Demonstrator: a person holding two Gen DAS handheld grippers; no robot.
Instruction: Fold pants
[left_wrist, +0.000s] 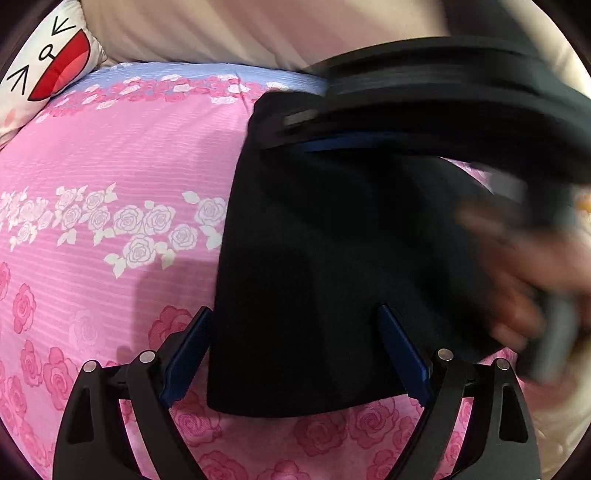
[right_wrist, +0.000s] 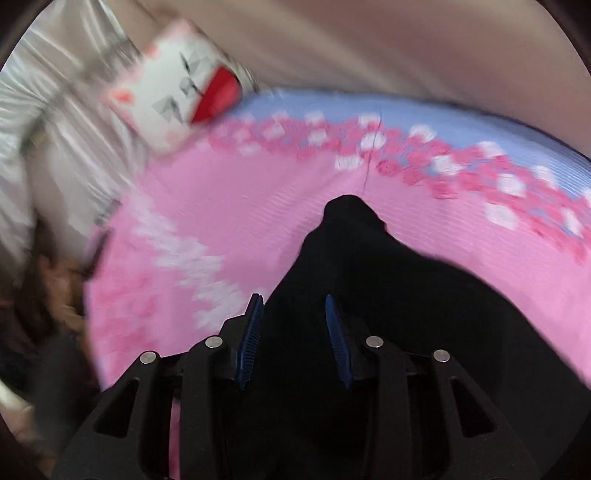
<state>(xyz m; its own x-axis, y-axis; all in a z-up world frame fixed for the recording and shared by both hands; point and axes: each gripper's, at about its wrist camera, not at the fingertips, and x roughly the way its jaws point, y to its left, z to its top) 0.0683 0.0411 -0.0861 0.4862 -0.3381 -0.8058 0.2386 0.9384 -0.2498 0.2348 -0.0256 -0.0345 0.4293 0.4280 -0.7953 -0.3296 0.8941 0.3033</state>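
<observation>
Black fabric pants lie folded into a thick dark slab on my pink rose-print bedsheet, right of centre in the left wrist view, near edge just ahead of my left claw. Left gripper hangs over that near edge, jaws spread wide, one blue pad on the sheet side, the other over the cloth; neither presses, so it has hold of nothing. I'd guess it's placed there to pin or pick up the edge for the next fold. Right gripper is over a raised hump of the same pants, jaws only partway apart. Cloth fills the gap, but the frame is badly smeared and I can't tell whether the pads bite or just straddle it. From the left view the right claw crosses above the slab's far end, my hand blurred beside it. White cartoon-face pillow sits at the sheet's far corner, well apart. Fold looks mostly done, one tidy-up or final fold likely left.
</observation>
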